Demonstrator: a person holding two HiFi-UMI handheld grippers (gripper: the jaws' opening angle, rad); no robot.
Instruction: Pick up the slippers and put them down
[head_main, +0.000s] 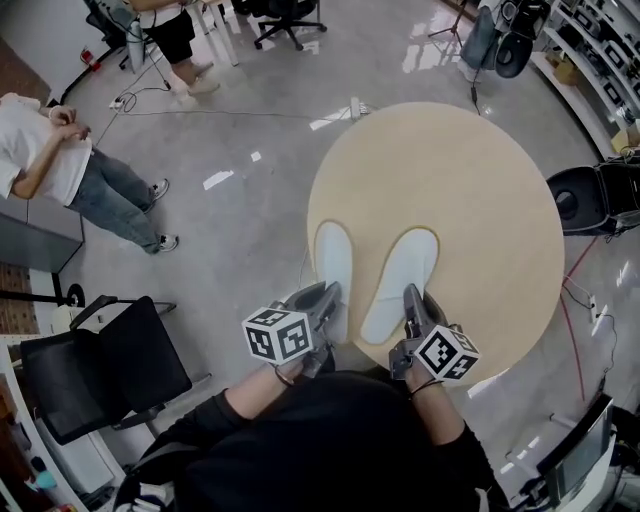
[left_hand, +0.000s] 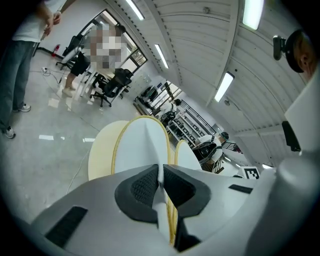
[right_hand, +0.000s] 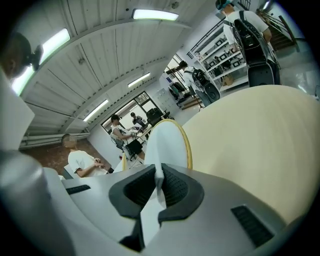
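Observation:
Two white slippers with pale yellow trim lie side by side over the near part of the round beige table (head_main: 480, 190). My left gripper (head_main: 326, 302) is shut on the near end of the left slipper (head_main: 335, 262). My right gripper (head_main: 412, 304) is shut on the near end of the right slipper (head_main: 400, 282). In the left gripper view the dark pads (left_hand: 142, 186) pinch the thin white edge of that slipper (left_hand: 142, 145), with the other slipper (left_hand: 186, 157) beside it. In the right gripper view the pads (right_hand: 174, 189) clamp the right slipper (right_hand: 167, 145). Whether the slippers touch the tabletop I cannot tell.
A black chair (head_main: 100, 372) stands on the floor at the left. A person in jeans (head_main: 90, 185) sits further left, and another stands at the back (head_main: 180, 45). Black equipment (head_main: 595, 198) and cables (head_main: 575, 300) sit right of the table.

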